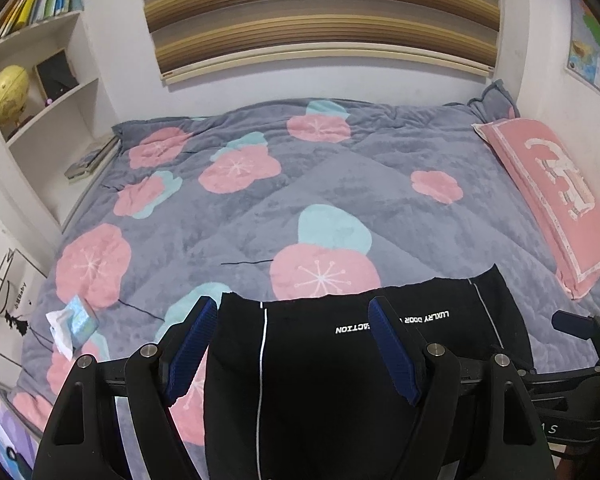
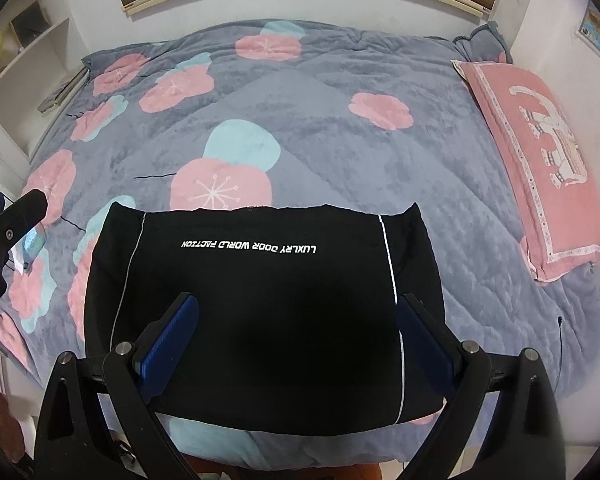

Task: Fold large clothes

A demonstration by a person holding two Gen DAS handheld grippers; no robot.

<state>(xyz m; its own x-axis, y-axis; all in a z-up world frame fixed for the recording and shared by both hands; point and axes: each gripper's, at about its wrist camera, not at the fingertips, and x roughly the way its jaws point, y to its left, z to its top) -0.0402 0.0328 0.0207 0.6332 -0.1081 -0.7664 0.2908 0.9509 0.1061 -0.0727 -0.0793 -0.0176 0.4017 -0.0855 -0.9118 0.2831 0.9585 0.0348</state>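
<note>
A grey plush quilt printed with pink blossoms and pale teal leaves (image 2: 340,152) covers the whole bed and fills most of both views. On its near part, close to the bed's front edge, lies the task's thing — a folded black garment with thin white piping down each side (image 2: 268,312) — flat, in a roughly rectangular block. White capitals across its upper part, upside down to the cameras, read "LUXLRY DOOR WORLD FACTION"; in the left wrist view a finger hides the middle of the line.

Along the quilt's right side rests a pink rectangular pillow with a pale cartoon figure and a dotted border (image 2: 540,160). Behind the bed hangs a brown-and-tan striped blind (image 1: 320,12). To the left stands a white bookshelf (image 1: 52,92) holding upright books, a yellow globe (image 1: 8,88) and a small dark framed board. Near the quilt's left edge sits a small blue tissue pack with a white tissue pulled out (image 1: 74,322).

The left gripper (image 1: 296,344) hovers over the garment's left portion, its blue ribbed pads spread wide and pinching nothing. The right gripper (image 2: 296,340) hangs above the garment's near half, jaws likewise wide apart — no cloth between them.
</note>
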